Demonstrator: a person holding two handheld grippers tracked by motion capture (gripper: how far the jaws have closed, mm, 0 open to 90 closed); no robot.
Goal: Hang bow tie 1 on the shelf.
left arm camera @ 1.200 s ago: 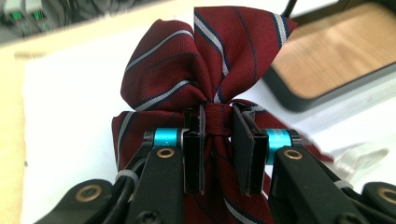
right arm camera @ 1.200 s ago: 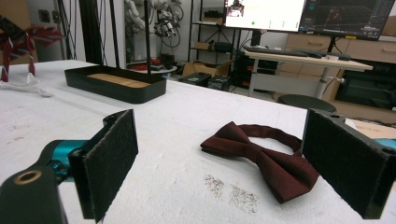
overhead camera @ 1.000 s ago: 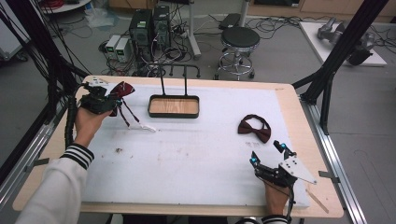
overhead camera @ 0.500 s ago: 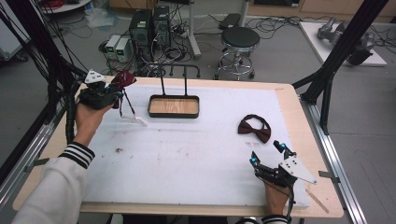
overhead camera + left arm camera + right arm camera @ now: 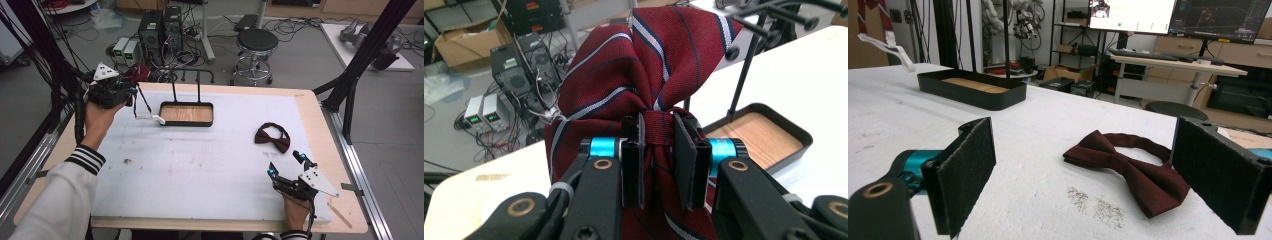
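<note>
Left gripper (image 5: 131,89) is up off the table's (image 5: 200,165) far left corner, clamped on a dark red striped bow tie (image 5: 136,75) with its strap and white tag (image 5: 150,118) dangling just left of the black tray (image 5: 186,123). Second dark red bow tie (image 5: 272,137) lies flat on the right. Right gripper (image 5: 286,164) sits near it, jaws apart, not touching.

readable text: none | labels: none legible | screens (image 5: 1198,15): content too small to read
</note>
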